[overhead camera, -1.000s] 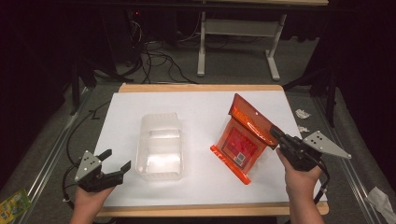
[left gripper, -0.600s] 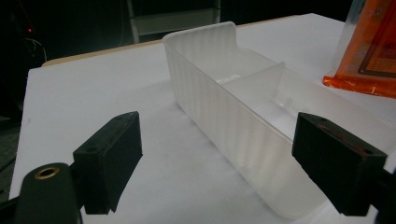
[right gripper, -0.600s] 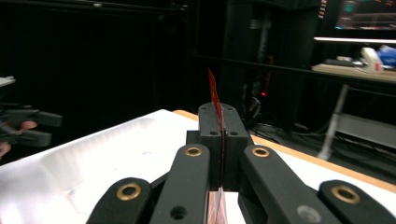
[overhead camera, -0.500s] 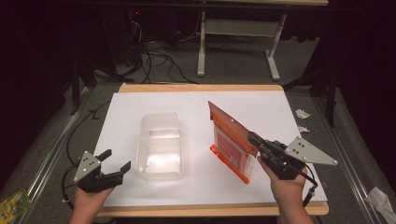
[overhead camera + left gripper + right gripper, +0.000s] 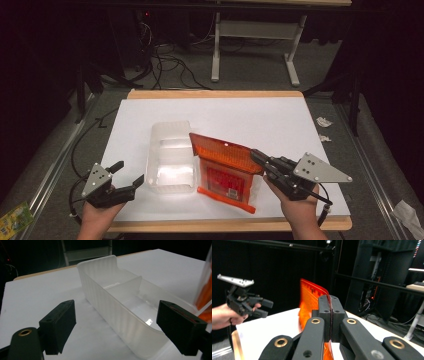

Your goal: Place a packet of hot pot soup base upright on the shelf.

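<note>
Jaws of the right gripper [image 5: 257,156] pinch the orange lid [image 5: 225,155] aloft — not yet on the clear container [image 5: 170,157] — while the left gripper [image 5: 125,176] waits wide open.

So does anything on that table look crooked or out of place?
The orange lid hangs tilted off the table, pinched at one edge by the right gripper, not on the clear bin.

Two black grippers, left gripper [image 5: 124,177] and right gripper [image 5: 256,156], brass rivets behind blocky jaws, grey three-cornered plates on top, black cables trailing behind, bare forearms
</note>
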Motion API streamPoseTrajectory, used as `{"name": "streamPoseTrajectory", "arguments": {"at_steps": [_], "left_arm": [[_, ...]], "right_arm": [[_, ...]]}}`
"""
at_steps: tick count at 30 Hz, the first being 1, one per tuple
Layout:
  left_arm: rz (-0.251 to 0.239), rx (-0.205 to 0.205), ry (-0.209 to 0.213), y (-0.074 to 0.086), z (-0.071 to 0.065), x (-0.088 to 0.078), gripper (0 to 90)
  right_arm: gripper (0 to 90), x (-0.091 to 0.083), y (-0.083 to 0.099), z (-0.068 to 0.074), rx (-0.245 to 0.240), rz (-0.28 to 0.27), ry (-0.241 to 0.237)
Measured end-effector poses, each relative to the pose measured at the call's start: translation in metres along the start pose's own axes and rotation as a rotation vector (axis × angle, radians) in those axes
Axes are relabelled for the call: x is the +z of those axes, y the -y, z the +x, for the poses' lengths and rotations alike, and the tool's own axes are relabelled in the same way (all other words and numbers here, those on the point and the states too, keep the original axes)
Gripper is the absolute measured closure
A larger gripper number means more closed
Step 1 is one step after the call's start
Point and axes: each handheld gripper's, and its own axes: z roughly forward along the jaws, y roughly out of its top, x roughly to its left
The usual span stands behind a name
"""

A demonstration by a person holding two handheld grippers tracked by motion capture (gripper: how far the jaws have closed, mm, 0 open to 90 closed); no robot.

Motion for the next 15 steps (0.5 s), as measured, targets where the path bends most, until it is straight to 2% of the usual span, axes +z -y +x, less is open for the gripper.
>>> {"name": "streamPoseTrajectory", "arguments": {"at_steps": [3, 4, 9, 11, 13, 15], "left_arm": [[-0.004, 0.003, 0.012, -0.001, -0.002, 0.0, 16.6], [-0.003, 0.005, 0.028, -0.001, -0.005, 0.001, 16.6], [-0.009, 0.013, 0.067, -0.006, -0.014, 0.003, 16.8], [-0.024, 0.006, 0.1, -0.015, -0.023, 0.005, 16.7], [-0.029, 0.004, 0.107, -0.019, -0.027, 0.006, 16.8], [-0.03, 0.01, 0.123, -0.03, -0.036, 0.012, 17.0]], "right_arm": [[90.0, -0.001, -0.001, 0.0, 0.003, -0.002, 0.0], [90.0, -0.001, -0.001, -0.001, -0.015, 0.001, 0.011], [90.0, 0.003, 0.005, -0.005, -0.007, 0.023, 0.023], [90.0, 0.003, 0.006, -0.008, 0.006, 0.02, 0.034], [90.0, 0.003, 0.006, -0.008, 0.006, 0.02, 0.039], [90.0, 0.004, 0.007, -0.009, 0.005, 0.019, 0.041]]}}
